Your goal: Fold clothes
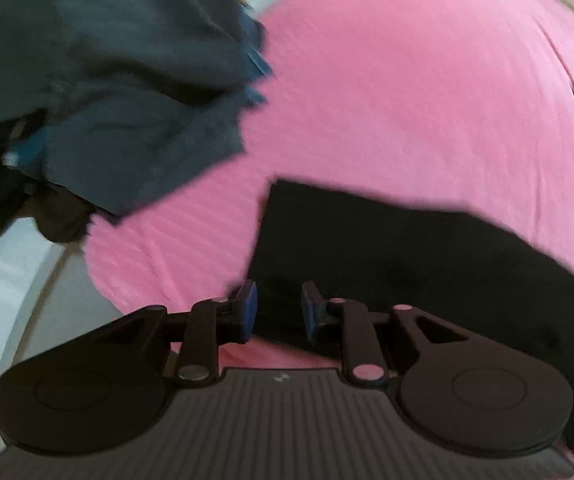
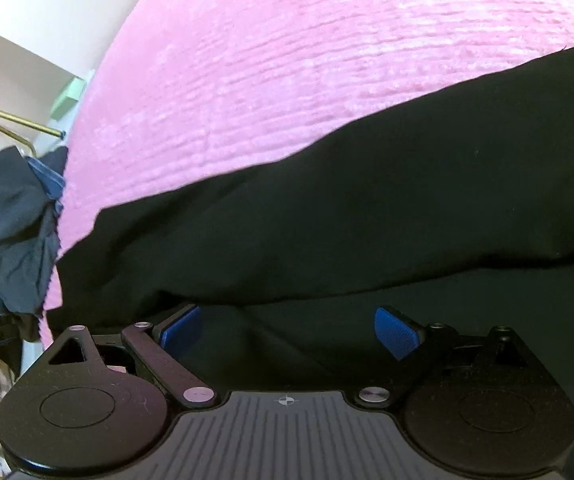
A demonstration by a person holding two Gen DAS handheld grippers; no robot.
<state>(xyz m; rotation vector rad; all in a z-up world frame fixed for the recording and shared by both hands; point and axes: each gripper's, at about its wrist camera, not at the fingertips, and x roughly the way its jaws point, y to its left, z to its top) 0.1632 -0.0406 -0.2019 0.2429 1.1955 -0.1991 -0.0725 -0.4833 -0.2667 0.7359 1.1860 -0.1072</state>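
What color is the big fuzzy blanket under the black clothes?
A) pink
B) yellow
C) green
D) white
A: the black garment lies spread on a ribbed pink blanket, which fills most of both wrist views, with the right gripper open just above the black cloth.

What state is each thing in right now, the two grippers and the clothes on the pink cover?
left gripper: open, narrow gap, at the black garment's edge.
right gripper: open wide, over black fabric.
black garment: lying on the pink cover.
dark blue clothes: crumpled heap, unfolded.
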